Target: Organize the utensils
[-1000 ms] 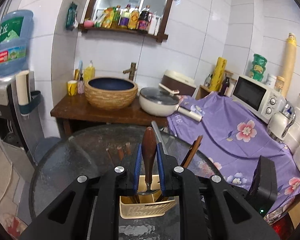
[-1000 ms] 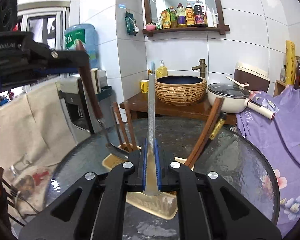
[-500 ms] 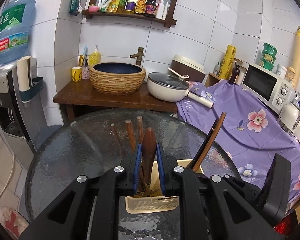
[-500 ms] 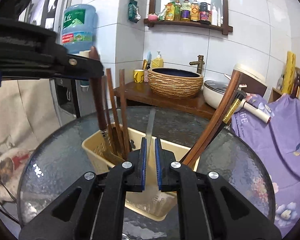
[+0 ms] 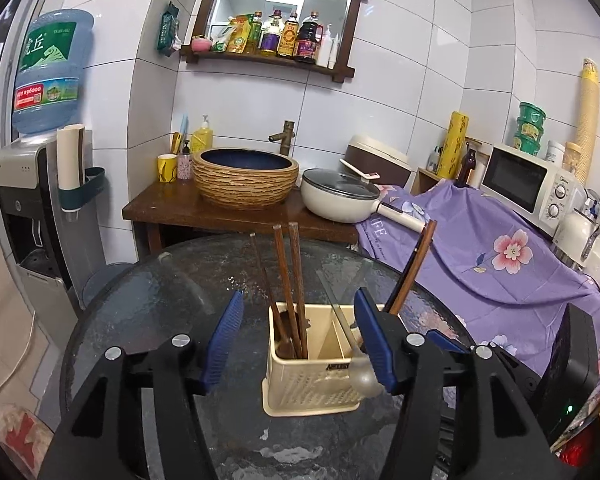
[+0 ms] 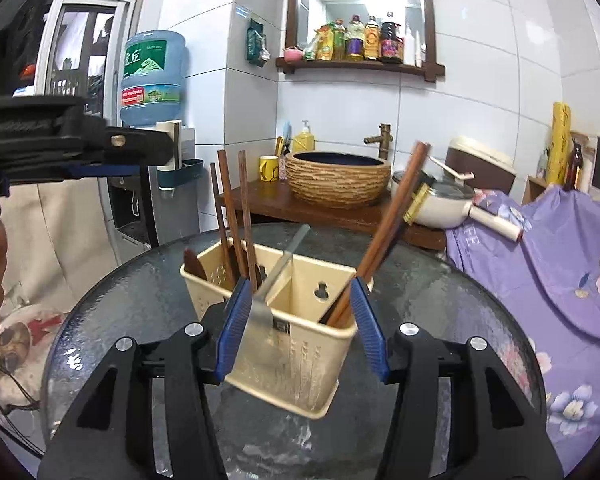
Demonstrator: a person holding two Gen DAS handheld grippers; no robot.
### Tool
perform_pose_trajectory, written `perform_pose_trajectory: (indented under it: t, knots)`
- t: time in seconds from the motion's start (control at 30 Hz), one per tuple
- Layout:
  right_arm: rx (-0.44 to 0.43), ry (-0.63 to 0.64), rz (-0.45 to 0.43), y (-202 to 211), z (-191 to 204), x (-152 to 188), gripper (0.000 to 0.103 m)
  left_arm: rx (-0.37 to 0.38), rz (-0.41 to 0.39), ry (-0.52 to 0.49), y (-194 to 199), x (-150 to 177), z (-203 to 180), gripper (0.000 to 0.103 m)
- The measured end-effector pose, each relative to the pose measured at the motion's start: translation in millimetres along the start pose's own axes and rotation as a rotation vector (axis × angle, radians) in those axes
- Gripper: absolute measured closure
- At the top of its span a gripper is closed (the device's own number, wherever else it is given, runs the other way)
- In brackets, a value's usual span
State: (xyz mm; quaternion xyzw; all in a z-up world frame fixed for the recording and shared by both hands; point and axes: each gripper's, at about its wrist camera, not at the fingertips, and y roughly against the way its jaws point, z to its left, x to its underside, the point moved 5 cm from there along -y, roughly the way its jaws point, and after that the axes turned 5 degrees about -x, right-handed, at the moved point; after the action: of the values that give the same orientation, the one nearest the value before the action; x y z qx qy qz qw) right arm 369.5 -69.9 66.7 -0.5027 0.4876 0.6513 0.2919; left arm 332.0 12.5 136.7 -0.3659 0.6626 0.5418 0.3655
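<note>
A cream utensil holder (image 5: 312, 380) (image 6: 324, 340) stands on the round glass table (image 5: 147, 312). My left gripper (image 5: 300, 344) hangs just before it, jaws opening, nothing pressed between the pads. The wooden-handled spoon (image 5: 283, 334) (image 6: 193, 266) sits in the holder's left compartment beside brown chopsticks (image 5: 293, 276). My right gripper (image 6: 302, 322) is also opening. The metal spoon (image 6: 277, 276) (image 5: 364, 376) leans free in the middle compartment, close to the left pad. More chopsticks (image 6: 384, 232) lean in the right compartment.
Behind the table, a wooden stand carries a woven basin (image 5: 245, 178) and a white pan (image 5: 340, 200). A purple flowered cloth (image 5: 500, 256) covers the counter at right, under a microwave (image 5: 528, 184). At left is a water dispenser (image 5: 31, 184).
Both grippers sank toward the holder and opened. The wooden-handled spoon left the left gripper's pads and dropped into the left compartment. The metal spoon slipped from the right gripper's pads into the holder.
</note>
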Motion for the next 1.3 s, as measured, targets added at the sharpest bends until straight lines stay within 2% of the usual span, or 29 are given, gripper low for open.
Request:
perform_pose_trajectory:
  t: [0.17,0.3,0.5,0.8,1.07,1.17,1.3]
  knots:
    - [-0.027,0.007,0.024,3.8,5.2,5.1,0.051,0.006,0.006,0.034,5.0,11.4,5.0,0.045]
    - [-0.149,-0.008,0.097,1.6,18.5,13.5,0.051,0.001,-0.006,0.056,16.3,22.3,13.9,0.045]
    - [-0.121,0.048,0.096,-0.8,29.6,32.4,0.051,0.005,0.016,0.087,26.4,44.3,26.1,0.043]
    - [-0.349,-0.385,0.093,-7.7,0.4,48.3,0.051,0.006,0.060,0.102,19.2,63.6,34.1,0.043]
    - [-0.566,-0.821,0.031,-22.4,-24.9,54.5,0.053,0.022,0.075,0.087,19.0,72.1,27.4,0.043]
    - [-0.597,-0.915,0.013,-28.8,-28.1,60.4,0.060,0.023,0.080,0.080,19.1,75.9,24.8,0.042]
    - [-0.637,-1.002,-0.012,-33.5,-32.1,67.5,0.083,0.026,0.090,0.073,18.0,79.4,22.2,0.041]
